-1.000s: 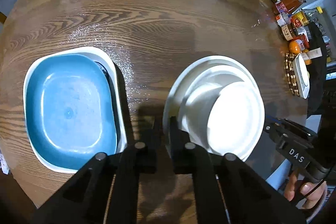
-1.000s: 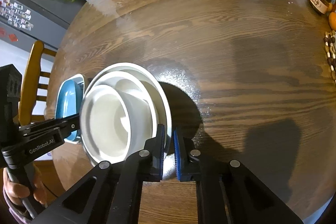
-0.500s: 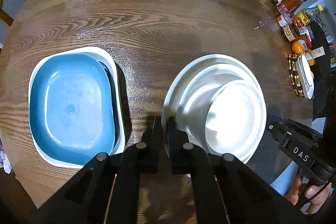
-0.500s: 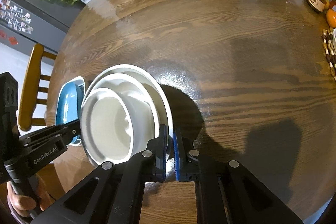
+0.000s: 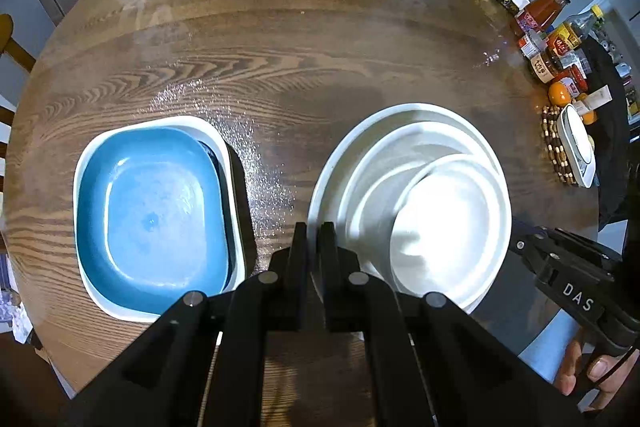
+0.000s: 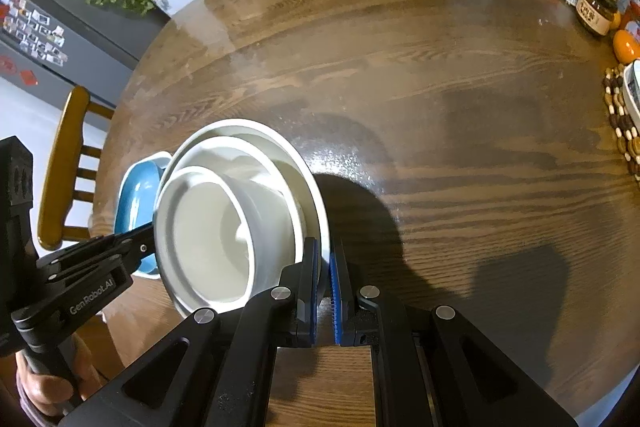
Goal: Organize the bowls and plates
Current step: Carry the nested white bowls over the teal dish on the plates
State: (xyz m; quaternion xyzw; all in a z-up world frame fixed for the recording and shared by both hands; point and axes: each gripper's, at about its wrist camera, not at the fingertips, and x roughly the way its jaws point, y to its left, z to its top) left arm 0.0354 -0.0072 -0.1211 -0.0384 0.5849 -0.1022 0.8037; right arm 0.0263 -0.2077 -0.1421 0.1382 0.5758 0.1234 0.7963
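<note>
A round wooden table (image 5: 280,39) is seen. On it, a white plate (image 5: 340,163) carrying two nested white bowls (image 5: 448,223) is gripped at opposite rim edges by the clenched left gripper (image 5: 314,239) and right gripper (image 6: 325,259). Beside it, a blue dish (image 5: 152,215) is nested in a white dish (image 5: 236,187).

Nested bowls (image 5: 448,223) are stacked on a plate (image 5: 332,163), which is gripped at opp. edges by left tongs (image 5: 314,231) & right tongs (image 6: 325,255). Square dishes (image 5: 152,215) are nested left of left tongs. Jars (image 5: 552,43) are grouped far right on bench (image 5: 280,47).
</note>
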